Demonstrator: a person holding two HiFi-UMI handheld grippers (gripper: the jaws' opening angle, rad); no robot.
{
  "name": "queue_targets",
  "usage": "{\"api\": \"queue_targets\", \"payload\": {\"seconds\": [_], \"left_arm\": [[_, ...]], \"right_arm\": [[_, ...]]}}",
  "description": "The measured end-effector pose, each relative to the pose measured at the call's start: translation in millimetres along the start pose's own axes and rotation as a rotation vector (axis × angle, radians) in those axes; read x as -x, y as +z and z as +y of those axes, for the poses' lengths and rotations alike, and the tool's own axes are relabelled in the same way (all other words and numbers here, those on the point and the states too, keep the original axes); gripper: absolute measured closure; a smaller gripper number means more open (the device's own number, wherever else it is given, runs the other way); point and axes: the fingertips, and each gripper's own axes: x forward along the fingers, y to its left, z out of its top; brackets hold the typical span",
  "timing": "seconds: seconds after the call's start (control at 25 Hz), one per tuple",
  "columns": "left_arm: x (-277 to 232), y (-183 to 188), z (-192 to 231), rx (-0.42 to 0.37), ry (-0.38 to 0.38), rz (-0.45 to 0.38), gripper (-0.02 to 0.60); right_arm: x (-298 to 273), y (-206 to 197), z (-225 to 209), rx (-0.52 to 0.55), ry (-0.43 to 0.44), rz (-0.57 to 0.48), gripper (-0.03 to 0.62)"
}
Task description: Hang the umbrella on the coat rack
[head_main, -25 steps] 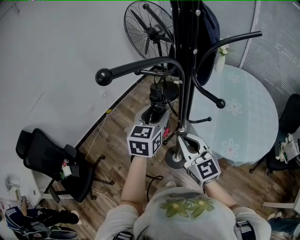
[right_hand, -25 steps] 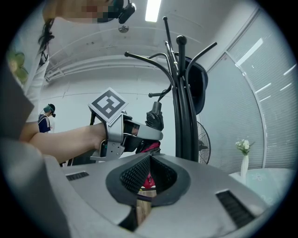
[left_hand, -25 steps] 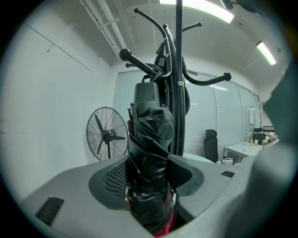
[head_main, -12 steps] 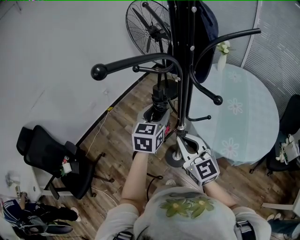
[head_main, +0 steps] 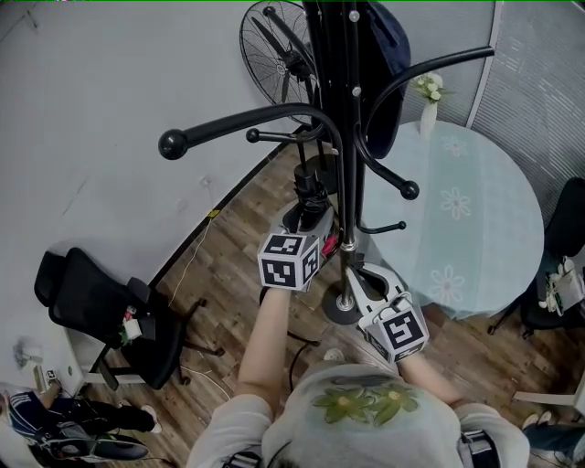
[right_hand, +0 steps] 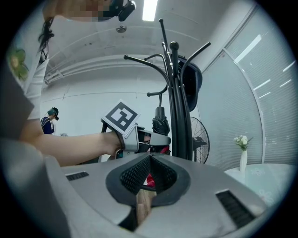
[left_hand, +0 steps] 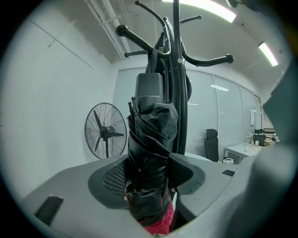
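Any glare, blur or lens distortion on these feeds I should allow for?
Head view: evenly lit and sharp, though the steep wide angle foreshortens the black metal coat rack. Left gripper view: round fisheye, dark corners, glaring ceiling strip light, folded black umbrella crowding the centre. Right gripper view: same fisheye, another bright ceiling light on top.

A folded black umbrella (left_hand: 152, 139) is held upright between the opening jaws of the left gripper (left_hand: 148, 179). A coat rack (left_hand: 177, 56) is seen directly behind; a fan (left_hand: 105, 133) is positioned left.
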Motion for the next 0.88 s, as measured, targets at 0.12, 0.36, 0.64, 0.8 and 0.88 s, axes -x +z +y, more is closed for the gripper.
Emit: {"api": "queue_targets", "payload": {"seconds": [0.12,0.36,0.64,0.8,0.88], "left_arm": [[-3.4,-1.1,0.4,-0.026,0.005,0.008,0.342],[9.6,-8.6,-3.7,-0.035,-0.011,0.026,0.316],[48.6,-20.7,-3.4,0.020,0.086,-0.014,0.293],[73.0,-39.1,-15.9,0.047,0.111,-0.013,0.293],[88.1,-46.1,-25.8,0.062,0.128,-0.033,0.295]], "right_arm": [[4.9,-2.8,-5.4,-0.008,-0.010,0.013,0.595],[14.1,-13.1,-2.5,-0.026,0.011,0.038,0.595],[28.6,-26.5,14.8,-0.025,0.068,0.058,0.595],[39.0,-32.0,24.3,-0.019,0.098,0.065,0.595],[46.2,-36.8,30.4,-0.019,0.112,0.070,0.595]]}}
